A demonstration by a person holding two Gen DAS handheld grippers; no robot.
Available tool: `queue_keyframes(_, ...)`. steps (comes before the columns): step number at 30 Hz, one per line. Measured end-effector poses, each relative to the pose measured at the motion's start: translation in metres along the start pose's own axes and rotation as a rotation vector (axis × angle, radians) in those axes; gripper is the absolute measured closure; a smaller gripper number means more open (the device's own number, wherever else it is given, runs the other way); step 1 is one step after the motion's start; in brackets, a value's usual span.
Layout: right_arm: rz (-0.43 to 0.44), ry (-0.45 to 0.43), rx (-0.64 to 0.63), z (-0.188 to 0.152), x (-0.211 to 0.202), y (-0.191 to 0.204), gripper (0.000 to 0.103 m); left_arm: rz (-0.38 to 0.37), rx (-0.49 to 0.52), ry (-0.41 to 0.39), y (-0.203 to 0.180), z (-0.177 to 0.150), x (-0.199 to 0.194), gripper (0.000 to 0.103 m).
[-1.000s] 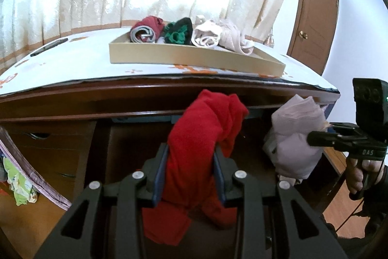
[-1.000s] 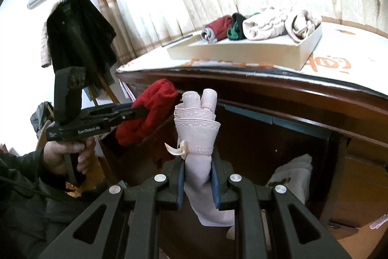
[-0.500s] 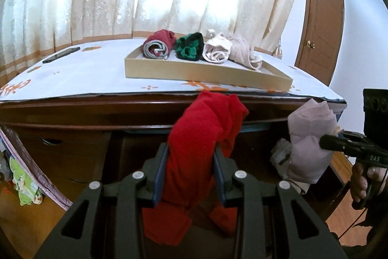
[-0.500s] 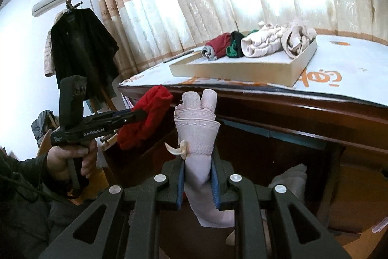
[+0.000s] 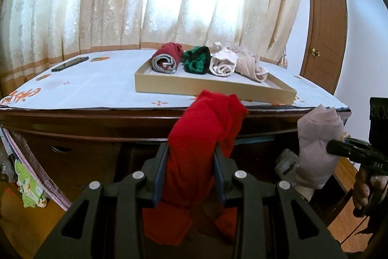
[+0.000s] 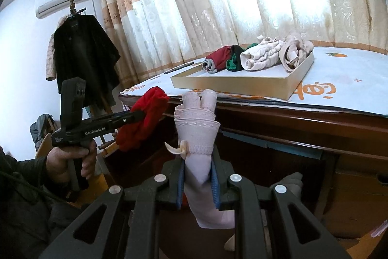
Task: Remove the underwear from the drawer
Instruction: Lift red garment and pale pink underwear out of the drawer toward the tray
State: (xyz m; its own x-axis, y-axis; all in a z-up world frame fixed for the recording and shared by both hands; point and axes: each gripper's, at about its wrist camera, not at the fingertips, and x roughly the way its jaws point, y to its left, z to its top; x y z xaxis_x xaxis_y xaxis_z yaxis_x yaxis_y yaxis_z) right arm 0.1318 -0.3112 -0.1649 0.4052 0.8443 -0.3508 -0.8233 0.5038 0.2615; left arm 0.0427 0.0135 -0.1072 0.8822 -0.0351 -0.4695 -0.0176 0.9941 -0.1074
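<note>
Left wrist view: left hand-held gripper (image 5: 190, 176) clamps red underwear (image 5: 201, 137), right hand-held gripper (image 6: 198, 182) pinches a pink pair (image 6: 201, 137), both raised, likely bound for the table's tray (image 5: 208, 89).

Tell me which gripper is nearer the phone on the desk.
Left. The left gripper, holding red underwear, is toward the phone's side; the right gripper, with pink underwear, is farther along.
</note>
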Motion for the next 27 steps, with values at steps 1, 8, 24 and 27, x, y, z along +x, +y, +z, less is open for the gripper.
queue_keyframes(1, 0.001, -0.003, -0.002, 0.0, -0.001, 0.0, 0.083, 0.002, 0.0, -0.004, 0.0, 0.0, 0.0, 0.07)
queue_keyframes(8, 0.01, -0.039, -0.007, -0.001, -0.007, 0.001, 0.083, 0.02, 0.002, -0.039, 0.0, 0.004, -0.005, 0.07)
queue_keyframes(24, 0.015, -0.109, -0.054, 0.01, -0.011, 0.018, 0.083, 0.044, 0.014, -0.097, 0.0, 0.008, -0.014, 0.07)
queue_keyframes(27, 0.004, -0.11, -0.056, 0.013, -0.01, 0.021, 0.083, 0.047, 0.015, -0.103, 0.001, 0.01, -0.014, 0.07)
